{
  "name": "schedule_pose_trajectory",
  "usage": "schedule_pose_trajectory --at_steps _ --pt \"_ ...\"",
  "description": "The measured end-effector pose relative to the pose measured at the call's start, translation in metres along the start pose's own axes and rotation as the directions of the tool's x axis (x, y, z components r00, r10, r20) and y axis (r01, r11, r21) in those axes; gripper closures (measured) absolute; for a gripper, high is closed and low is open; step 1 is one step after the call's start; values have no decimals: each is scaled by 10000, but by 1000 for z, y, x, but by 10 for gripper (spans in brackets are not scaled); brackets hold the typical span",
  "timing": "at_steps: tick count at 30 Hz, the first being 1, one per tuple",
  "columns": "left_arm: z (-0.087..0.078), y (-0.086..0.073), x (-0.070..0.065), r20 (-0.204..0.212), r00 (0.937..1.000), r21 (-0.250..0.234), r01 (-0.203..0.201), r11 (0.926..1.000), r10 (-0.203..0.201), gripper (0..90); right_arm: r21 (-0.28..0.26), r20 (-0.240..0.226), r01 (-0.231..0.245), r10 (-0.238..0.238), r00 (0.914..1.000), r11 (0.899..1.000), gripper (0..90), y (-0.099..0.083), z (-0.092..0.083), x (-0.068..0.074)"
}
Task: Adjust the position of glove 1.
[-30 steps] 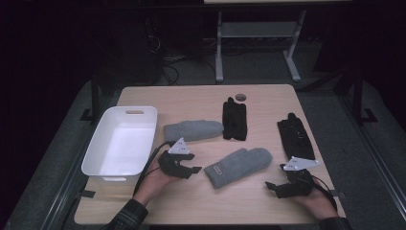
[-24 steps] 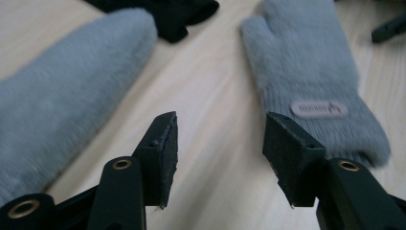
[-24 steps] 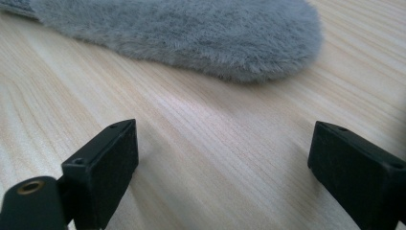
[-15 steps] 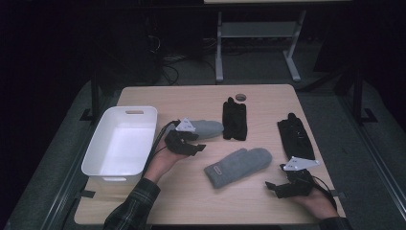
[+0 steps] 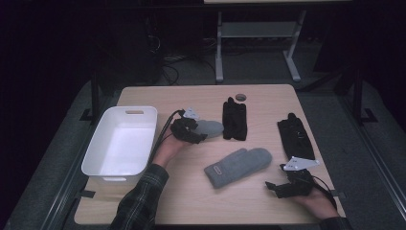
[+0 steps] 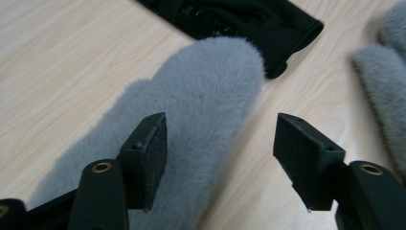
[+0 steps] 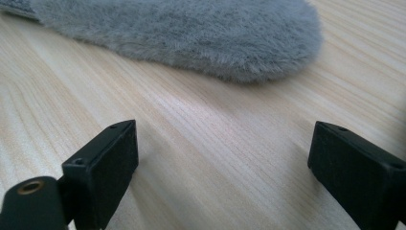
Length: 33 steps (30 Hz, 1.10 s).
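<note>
Left gripper (image 5: 197, 136) over far grey mitten (image 5: 210, 128), beside the white bin (image 5: 119, 165) — jaws spread, just been opening, mitten tip (image 6: 206, 96) lying under and between them, pads not pressing yet. One jaw over the fur, other over bare table (image 6: 287, 86). Right gripper (image 5: 274, 188) resting near table edge, jaws wide, nothing between; near mitten (image 7: 191, 33) just ahead of it.

Risks, judged:
- Closing off-centre — pinches only loose pile at mitten edge; slips out on lift.
- Fur compressible — grip feels firm, then sags; mitten dangles, catches bin rim.
- Black glove (image 6: 249, 24) just beside the tip — deeper reach could snag its cuff.
- Descending too low — pads scrape table.
</note>
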<state>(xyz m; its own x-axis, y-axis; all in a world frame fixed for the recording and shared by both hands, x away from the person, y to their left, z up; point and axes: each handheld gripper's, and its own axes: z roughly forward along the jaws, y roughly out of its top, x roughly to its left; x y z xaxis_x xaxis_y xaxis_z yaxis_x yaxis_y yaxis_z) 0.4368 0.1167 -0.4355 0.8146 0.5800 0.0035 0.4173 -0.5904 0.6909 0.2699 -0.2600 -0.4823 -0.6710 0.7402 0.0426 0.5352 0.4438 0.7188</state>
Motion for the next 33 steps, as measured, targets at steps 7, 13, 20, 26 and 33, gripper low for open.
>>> schedule_pose_trajectory --at_steps 7,13,20,26,33 --pt "14 -5 5 -221 9992 575 -308 9979 321 440 -3 5 1 -1 10000 10000 99 0 0 0" --pt "12 -9 9 -186 9998 389 104 9992 -97 831 -6 -15 5 -5 10000 10000 99 0 0 -1" --pt "-1 -4 7 -238 9990 41 381 9993 -380 868 0 -12 -18 18 10000 10000 100 0 0 0" --pt "-8 4 -4 -166 9987 -459 480 9978 -488 871 5 -3 13 -13 10000 10000 100 0 0 0" --pt "-3 15 -26 345 9978 -679 596 9959 -573 871 -9 8 15 -15 10000 10000 100 0 0 0"
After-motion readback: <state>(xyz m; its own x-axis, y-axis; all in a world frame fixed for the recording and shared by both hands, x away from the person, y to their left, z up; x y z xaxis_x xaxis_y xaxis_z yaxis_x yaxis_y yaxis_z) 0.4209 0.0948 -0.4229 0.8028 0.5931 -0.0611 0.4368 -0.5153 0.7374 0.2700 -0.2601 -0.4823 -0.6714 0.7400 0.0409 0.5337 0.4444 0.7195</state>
